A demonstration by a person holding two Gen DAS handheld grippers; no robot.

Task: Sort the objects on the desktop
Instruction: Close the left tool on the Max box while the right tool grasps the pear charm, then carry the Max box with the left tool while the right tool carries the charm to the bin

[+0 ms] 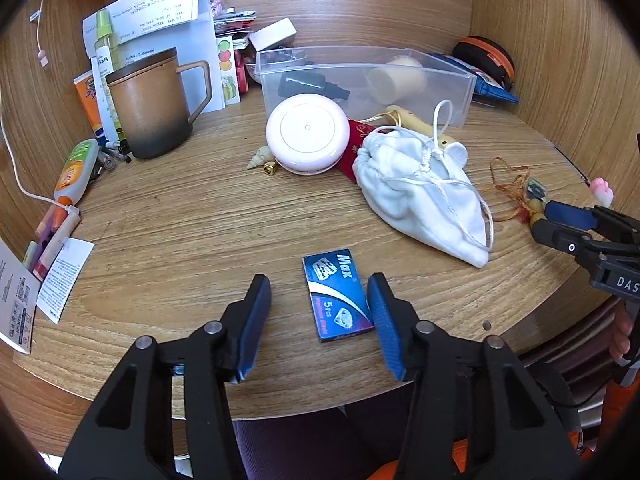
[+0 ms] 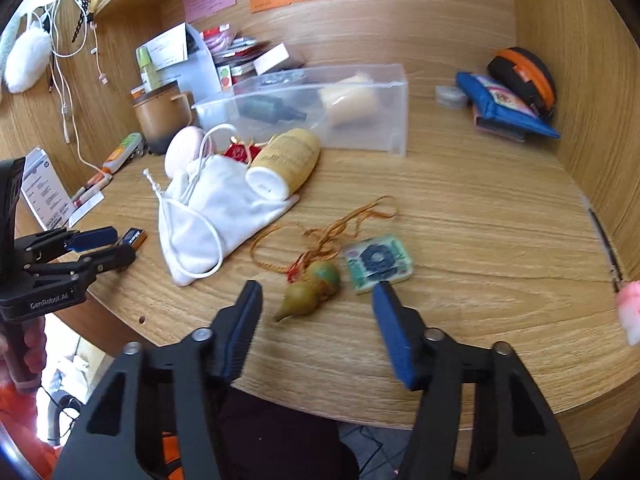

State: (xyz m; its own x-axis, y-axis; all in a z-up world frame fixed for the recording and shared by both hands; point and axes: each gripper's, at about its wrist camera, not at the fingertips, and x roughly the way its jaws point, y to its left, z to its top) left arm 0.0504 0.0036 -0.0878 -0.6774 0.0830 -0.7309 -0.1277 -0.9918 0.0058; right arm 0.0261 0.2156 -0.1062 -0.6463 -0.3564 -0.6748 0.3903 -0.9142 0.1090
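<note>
Grippers first, nearest the desk's front edge: left gripper [image 1: 318,312] with fingers spread wide, clamped on nothing, straddling a blue blade box [image 1: 338,295] that lies flat near the front edge; right gripper [image 2: 318,320] likewise spread and empty, poised over a gourd charm [image 2: 310,290] and a small green card [image 2: 378,263] toward the front right of the desk [image 2: 460,216]. Blade box: long axis running front to back, slightly slanted, printed top end pointing away toward the back; probably light, stiff and thin, so best pinched across its short width by the long edges, low against the wood, with some risk of sliding on the smooth surface. Gourd charm: narrow tip pointing to the front left, orange cord [image 2: 340,224] trailing back; hard, rounded and likely to roll or squirt out, so better taken at the waist between the two bulbs. Further back, mid-desk: a white pouch [image 1: 424,204], soft and floppy, best grabbed by bunched cloth or the drawstring. Behind that, a pink round case [image 1: 307,134] and a cream bottle [image 2: 288,164] lying on its side, cap end toward the front. Toward the back edge: a clear bin [image 1: 464,80] holding a few items, a likely place for sorted pieces, and a brown mug [image 1: 150,108] at the back left.
</note>
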